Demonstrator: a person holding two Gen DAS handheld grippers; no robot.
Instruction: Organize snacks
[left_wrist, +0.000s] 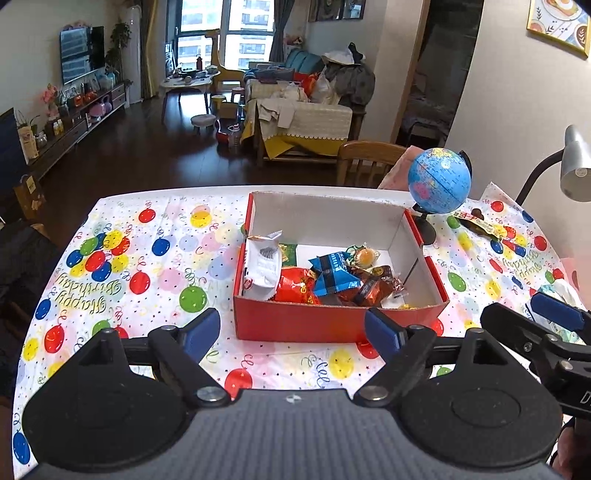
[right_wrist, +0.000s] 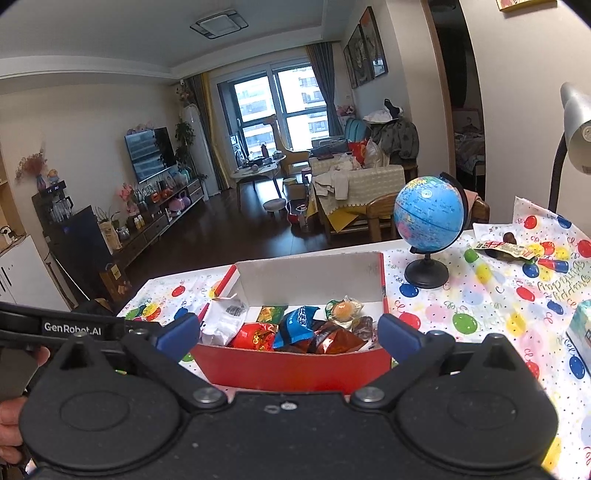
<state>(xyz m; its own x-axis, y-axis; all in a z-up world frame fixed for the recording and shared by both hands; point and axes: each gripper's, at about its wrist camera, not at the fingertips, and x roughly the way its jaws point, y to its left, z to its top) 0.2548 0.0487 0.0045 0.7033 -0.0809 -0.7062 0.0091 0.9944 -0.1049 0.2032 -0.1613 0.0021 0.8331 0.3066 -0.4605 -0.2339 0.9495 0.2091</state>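
Observation:
A red box with a white inside (left_wrist: 332, 325) stands on the balloon-print tablecloth (left_wrist: 147, 258). In it lie a white packet (left_wrist: 262, 266), a red packet (left_wrist: 295, 288), a blue packet (left_wrist: 334, 275), brown packets (left_wrist: 373, 290) and a clear-wrapped orange sweet (left_wrist: 364, 256). My left gripper (left_wrist: 291, 332) hangs open just short of the box's near wall, with nothing between its pads. My right gripper (right_wrist: 289, 332) is open too, wide, in front of the same box (right_wrist: 295, 369) and empty. One more snack packet (right_wrist: 502, 249) lies on the cloth past the globe.
A blue globe on a black stand (right_wrist: 428, 214) is right of the box, with a grey desk lamp (right_wrist: 576, 125) behind it. A pale blue pack (right_wrist: 581, 325) lies at the right edge. A wooden chair (left_wrist: 369, 158) stands past the table's far edge.

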